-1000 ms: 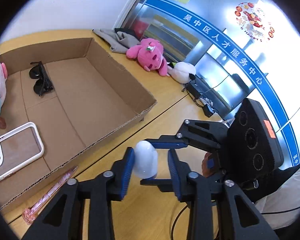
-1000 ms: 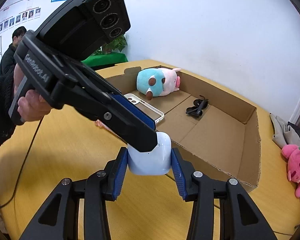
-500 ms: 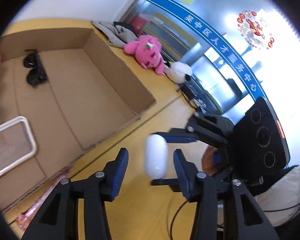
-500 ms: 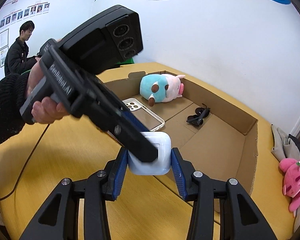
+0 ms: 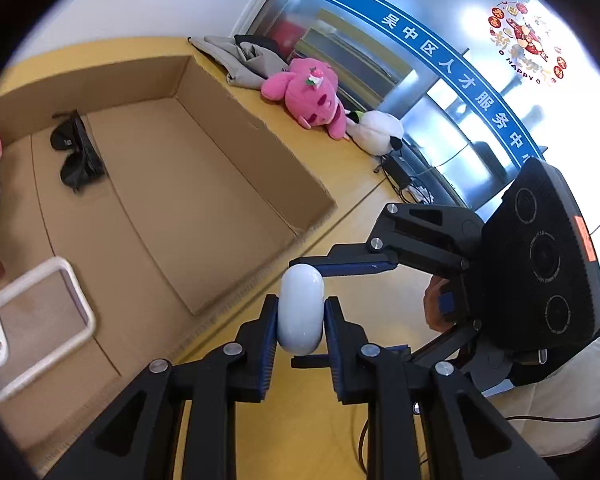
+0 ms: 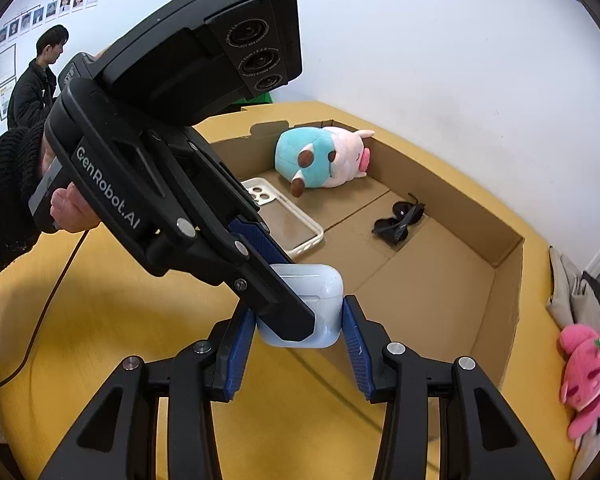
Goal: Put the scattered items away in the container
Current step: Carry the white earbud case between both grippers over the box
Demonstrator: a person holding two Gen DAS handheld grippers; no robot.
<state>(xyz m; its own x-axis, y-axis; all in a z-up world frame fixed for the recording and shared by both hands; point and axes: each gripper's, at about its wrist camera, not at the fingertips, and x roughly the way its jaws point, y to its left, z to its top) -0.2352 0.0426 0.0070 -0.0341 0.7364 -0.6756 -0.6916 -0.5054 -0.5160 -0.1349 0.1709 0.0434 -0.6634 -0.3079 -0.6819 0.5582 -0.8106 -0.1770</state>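
A white earbud case point(image 5: 302, 309) is held in the air between both grippers, just outside the near wall of the cardboard box point(image 5: 256, 148). My left gripper point(image 5: 301, 334) is shut on the case's flat sides. My right gripper point(image 6: 299, 338) still spans the case point(image 6: 324, 292); its left pad touches, and a small gap shows at the right pad. The box point(image 6: 500, 236) holds black sunglasses point(image 5: 76, 152), a white phone case point(image 5: 32, 316) and a blue-and-pink plush point(image 6: 320, 156).
A pink plush point(image 5: 308, 92), a white plush point(image 5: 376, 132) and grey clothing point(image 5: 236, 56) lie on the yellow table beyond the box. Cables point(image 5: 404, 176) run at the table's far edge. A person point(image 6: 36, 76) stands in the background.
My left gripper has closed from open onto the earbud case. The right gripper's jaws have widened slightly around it. Both have drifted a little toward the box.
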